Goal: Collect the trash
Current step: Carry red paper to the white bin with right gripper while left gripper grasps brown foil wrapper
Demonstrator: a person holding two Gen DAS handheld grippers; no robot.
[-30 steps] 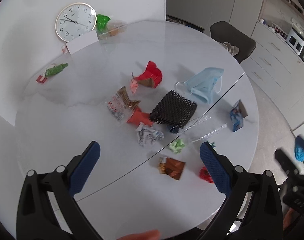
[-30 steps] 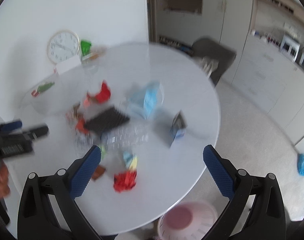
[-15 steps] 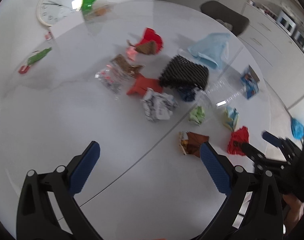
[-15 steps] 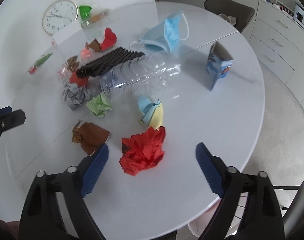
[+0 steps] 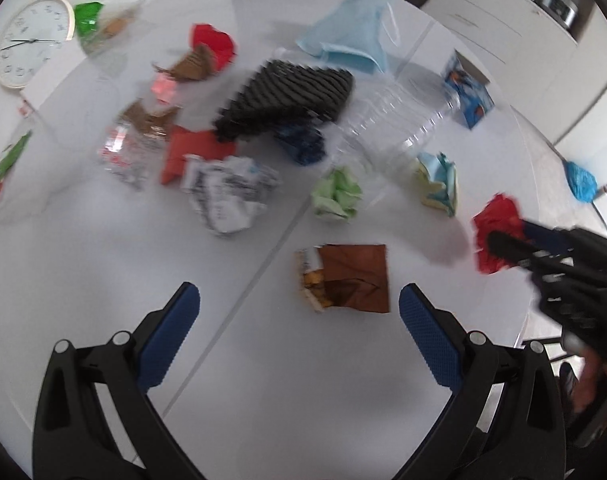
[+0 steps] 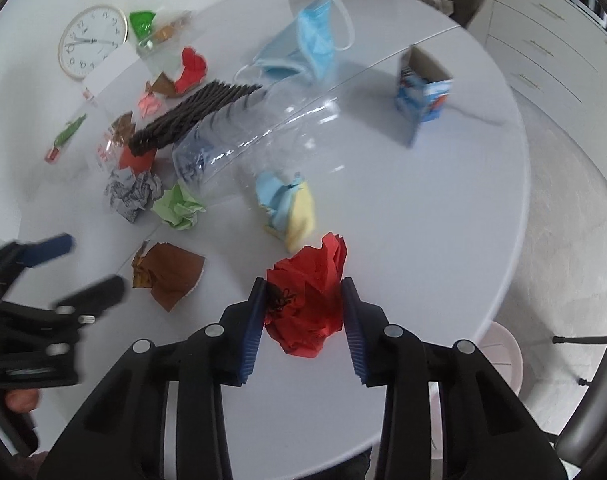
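right hand-held gripper point(image 6: 303, 312) just closing, clamping red paper point(image 6: 305, 304)

left gripper point(image 6: 59, 264): seen from the right wrist it is smeared by motion left of the brown wrapper point(image 6: 169, 274); body cut off by the picture's edge.
right gripper point(image 5: 507, 240): in the left wrist view its fingers cover part of the red paper ball point(image 5: 495, 220); contact unclear there.
pale bin point(image 6: 499, 354): below the white table point(image 6: 423, 208), mostly hidden by its rim.
clock point(image 5: 27, 40): numerals too blurred to read.
black mesh sleeve point(image 5: 287, 98): covers part of a dark blue scrap point(image 5: 303, 146); edges blurred.
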